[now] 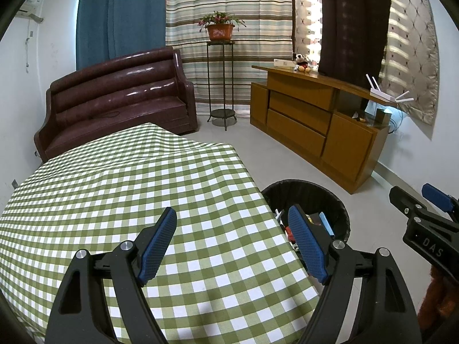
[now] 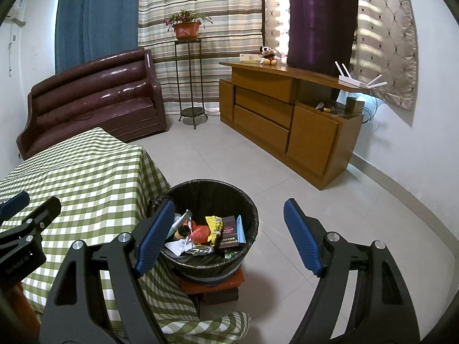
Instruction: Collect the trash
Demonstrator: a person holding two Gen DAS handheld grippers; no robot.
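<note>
Bin (image 2: 212,200) stood upright, mouth facing up, black liner folded over the rim; it sat on a low stack of red-brown blocks (image 2: 221,283) on the tiled floor (image 2: 258,166). Trash (image 2: 206,233) lay inside: a dark flat box (image 2: 231,233) with its long axis running away from the right jaws, a yellow wrapper (image 2: 215,225), a red scrap (image 2: 199,233), and white and foil pieces.

Right gripper (image 2: 229,235): jaws wide apart, nothing between the pads. Bin lay just ahead of and below the jaws, nearer the left finger (image 2: 156,235); right finger (image 2: 301,238) was over bare floor. Open floor ran ahead and to the right as far as the cabinet (image 2: 287,120).

Left gripper (image 1: 232,243): jaws wide apart, empty, over the checked cloth (image 1: 129,189). Table edge ran under the right finger (image 1: 307,246), with the bin just past it, partly hidden by that finger. Cloth ahead of the jaws showed nothing on it; the sofa (image 1: 114,103) stood beyond its far edge.

Both grippers pointed forward and down, side by side, each seen at the edge of the other's view
</note>
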